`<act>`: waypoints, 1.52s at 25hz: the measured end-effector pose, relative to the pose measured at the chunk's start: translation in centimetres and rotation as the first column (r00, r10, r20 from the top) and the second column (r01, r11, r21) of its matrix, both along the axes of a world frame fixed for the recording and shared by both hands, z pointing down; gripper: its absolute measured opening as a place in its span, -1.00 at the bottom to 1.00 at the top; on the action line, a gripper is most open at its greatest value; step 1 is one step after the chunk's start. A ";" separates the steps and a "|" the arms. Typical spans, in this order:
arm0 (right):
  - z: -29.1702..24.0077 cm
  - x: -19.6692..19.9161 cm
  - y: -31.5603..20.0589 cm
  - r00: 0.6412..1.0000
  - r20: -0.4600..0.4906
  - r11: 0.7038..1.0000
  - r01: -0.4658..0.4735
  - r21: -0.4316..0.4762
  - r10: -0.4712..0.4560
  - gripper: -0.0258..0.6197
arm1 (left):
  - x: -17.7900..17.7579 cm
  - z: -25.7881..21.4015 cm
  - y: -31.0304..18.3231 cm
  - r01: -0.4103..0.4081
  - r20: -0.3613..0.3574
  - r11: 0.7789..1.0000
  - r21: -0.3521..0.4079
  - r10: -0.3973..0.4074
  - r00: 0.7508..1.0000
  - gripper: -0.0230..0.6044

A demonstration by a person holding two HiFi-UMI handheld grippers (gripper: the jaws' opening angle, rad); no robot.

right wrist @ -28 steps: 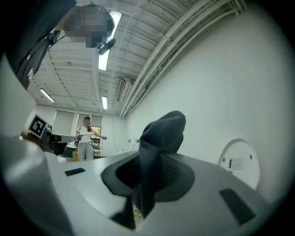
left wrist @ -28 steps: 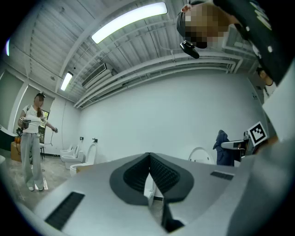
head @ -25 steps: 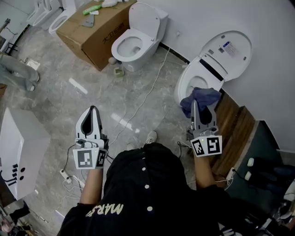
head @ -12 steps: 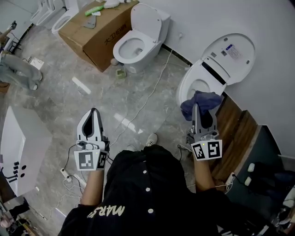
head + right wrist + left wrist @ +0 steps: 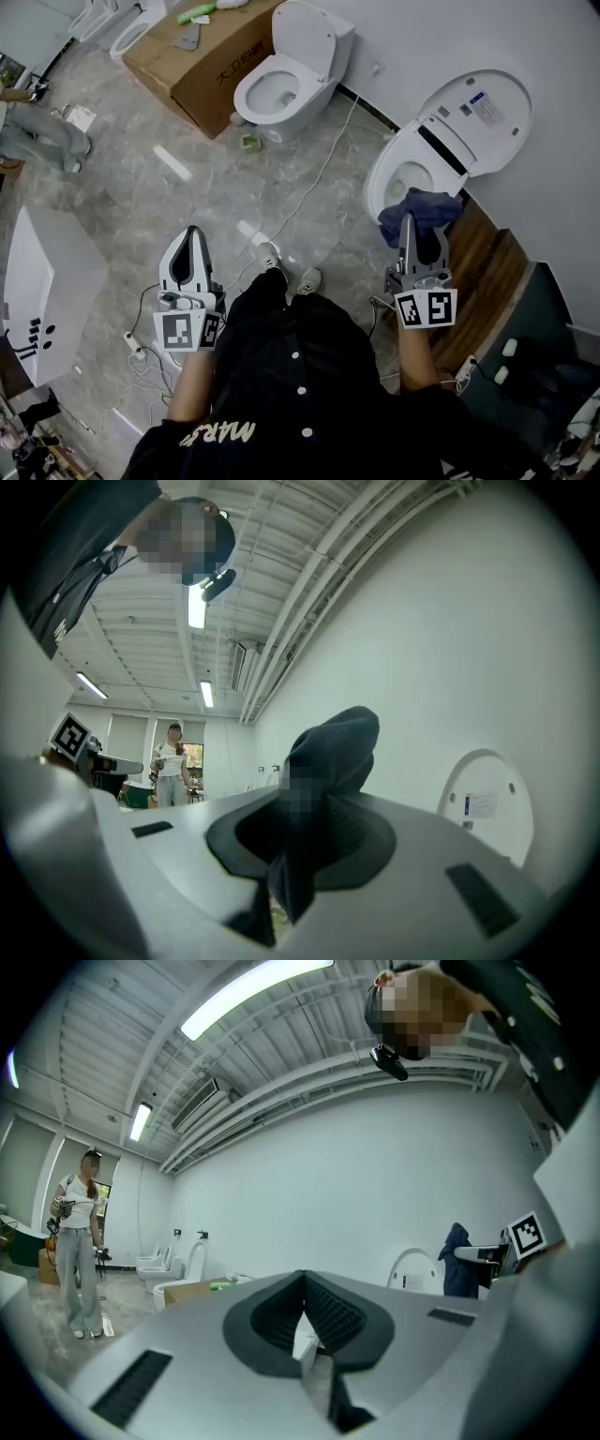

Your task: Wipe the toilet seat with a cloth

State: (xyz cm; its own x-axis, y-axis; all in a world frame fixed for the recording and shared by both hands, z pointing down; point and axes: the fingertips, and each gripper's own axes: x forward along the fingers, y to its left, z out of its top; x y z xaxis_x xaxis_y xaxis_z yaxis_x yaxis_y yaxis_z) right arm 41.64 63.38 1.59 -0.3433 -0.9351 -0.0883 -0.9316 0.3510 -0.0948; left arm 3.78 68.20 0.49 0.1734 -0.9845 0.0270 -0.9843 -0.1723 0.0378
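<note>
A white toilet [image 5: 398,173] with its lid [image 5: 478,108] raised stands against the wall at the right of the head view; its seat rim [image 5: 382,178] shows. My right gripper [image 5: 411,220] is shut on a dark blue cloth [image 5: 419,208], which bunches above the jaws just short of the bowl's near edge. In the right gripper view the cloth [image 5: 328,761] rises from between the closed jaws, with the lid [image 5: 483,799] beyond. My left gripper [image 5: 192,232] hangs over the marble floor, jaws together and empty; they meet in the left gripper view [image 5: 302,1283].
A second white toilet [image 5: 286,75] and a cardboard box [image 5: 192,61] stand at the back. A white cable [image 5: 314,183] runs across the floor. A white cabinet [image 5: 37,291] is at left, a wooden step [image 5: 483,272] at right. Another person [image 5: 80,1241] stands far off.
The person has stepped toward the toilet: a foot has come forward into view below the cable. Both grippers keep their pose, the right still holding the cloth.
</note>
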 end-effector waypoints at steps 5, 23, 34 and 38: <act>0.8 -0.7 -1.4 1.000 -0.006 1.000 0.005 -0.015 -0.005 -0.71 | -0.6 0.8 -1.8 0.002 -0.010 1.000 -0.006 -0.002 1.000 -0.89; -0.4 -5.0 -13.7 0.999 -0.038 0.999 -0.033 -0.012 0.033 -0.71 | -4.9 0.2 -15.3 -0.054 -0.049 0.998 0.025 0.055 0.997 -0.89; -1.5 -8.3 -19.2 0.996 -0.050 0.997 -0.071 0.018 0.072 -0.71 | -9.3 0.0 -21.3 -0.059 -0.058 0.997 0.046 0.061 0.996 -0.89; -1.5 -9.6 -19.8 0.995 -0.061 0.997 -0.074 0.016 0.074 -0.71 | -10.3 -0.1 -22.6 -0.078 -0.052 0.996 0.052 0.080 0.995 -0.89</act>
